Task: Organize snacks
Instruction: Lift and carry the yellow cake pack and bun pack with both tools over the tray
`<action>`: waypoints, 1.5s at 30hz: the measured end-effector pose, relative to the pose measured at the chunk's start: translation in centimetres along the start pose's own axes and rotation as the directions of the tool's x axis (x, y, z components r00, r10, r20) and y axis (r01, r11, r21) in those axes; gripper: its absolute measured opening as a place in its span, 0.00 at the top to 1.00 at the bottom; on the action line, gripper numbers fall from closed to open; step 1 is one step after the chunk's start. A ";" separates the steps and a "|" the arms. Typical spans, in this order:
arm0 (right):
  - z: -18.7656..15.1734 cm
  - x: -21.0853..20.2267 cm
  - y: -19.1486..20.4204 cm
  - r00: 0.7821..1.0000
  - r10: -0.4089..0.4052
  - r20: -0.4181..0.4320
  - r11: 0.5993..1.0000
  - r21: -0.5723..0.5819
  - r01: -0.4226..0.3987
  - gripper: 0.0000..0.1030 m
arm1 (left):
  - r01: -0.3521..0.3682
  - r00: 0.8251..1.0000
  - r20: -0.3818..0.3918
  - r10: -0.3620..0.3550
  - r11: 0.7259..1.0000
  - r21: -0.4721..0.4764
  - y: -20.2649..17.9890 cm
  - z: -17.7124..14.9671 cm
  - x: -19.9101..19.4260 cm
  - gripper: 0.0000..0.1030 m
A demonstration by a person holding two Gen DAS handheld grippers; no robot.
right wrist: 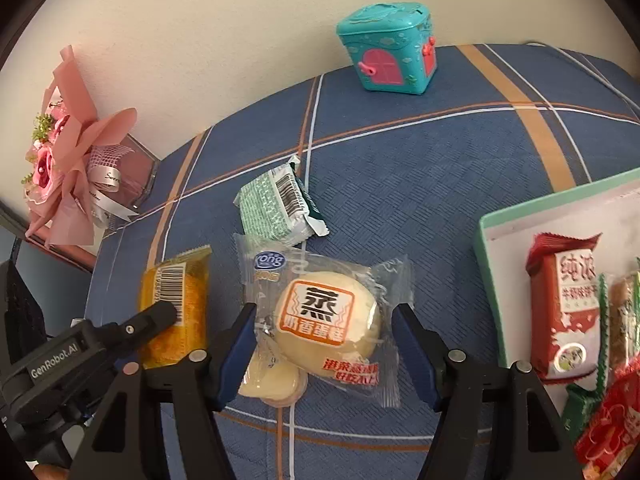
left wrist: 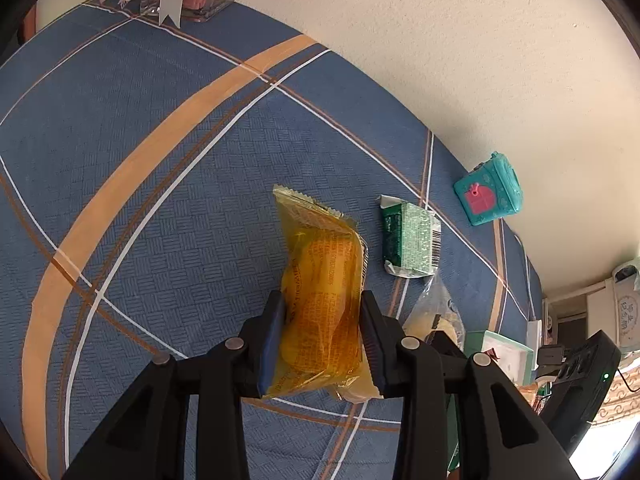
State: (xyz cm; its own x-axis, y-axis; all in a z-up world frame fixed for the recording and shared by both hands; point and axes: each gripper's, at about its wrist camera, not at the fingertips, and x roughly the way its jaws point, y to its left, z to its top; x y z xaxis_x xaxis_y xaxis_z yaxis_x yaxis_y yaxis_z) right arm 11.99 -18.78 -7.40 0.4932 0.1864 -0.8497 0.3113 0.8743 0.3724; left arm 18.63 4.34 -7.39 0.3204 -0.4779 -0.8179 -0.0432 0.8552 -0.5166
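Observation:
My left gripper point(left wrist: 323, 320) is shut on a yellow snack packet point(left wrist: 320, 292) and holds it by its lower half over the blue plaid tablecloth point(left wrist: 160, 200). The same packet point(right wrist: 176, 300) and the left gripper's finger point(right wrist: 152, 320) show in the right wrist view. My right gripper point(right wrist: 324, 340) is open around a clear-wrapped steamed cake point(right wrist: 328, 316); its blue pads stand either side, not touching. A small jelly cup point(right wrist: 276, 380) lies under the cake. A green packet point(right wrist: 276, 208) lies beyond it, also in the left wrist view point(left wrist: 410, 236).
A mint-rimmed white box point(right wrist: 486, 256) at the right holds a red packet point(right wrist: 564, 308) and several other snacks. A teal toy house point(right wrist: 388, 52) stands by the wall. A pink bouquet point(right wrist: 68, 148) stands at the far left.

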 end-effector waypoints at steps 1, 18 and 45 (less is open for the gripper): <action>0.1 0.1 0.1 1.000 -0.007 0.002 1.000 -0.009 0.007 0.29 | -0.004 1.000 -0.004 0.004 1.000 -0.002 0.1 0.0 0.2 0.63; 0.4 0.1 0.6 0.999 -0.028 0.027 0.999 -0.017 0.028 0.39 | -0.015 1.000 -0.016 0.015 1.000 -0.001 -0.1 0.1 1.6 0.63; -1.9 -9.9 -1.0 0.992 0.026 0.127 0.998 0.049 -0.033 0.44 | 0.017 0.999 0.034 -0.019 0.998 0.054 -3.9 -3.4 -3.8 0.63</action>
State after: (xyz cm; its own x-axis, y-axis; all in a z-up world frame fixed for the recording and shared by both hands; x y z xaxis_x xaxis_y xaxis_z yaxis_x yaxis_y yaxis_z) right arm 5.32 -20.65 -0.08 0.6001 0.1509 -0.7855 0.3345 0.8447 0.4178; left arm 14.34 2.14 -3.18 0.3530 -0.4872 -0.7988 0.0134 0.8563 -0.5163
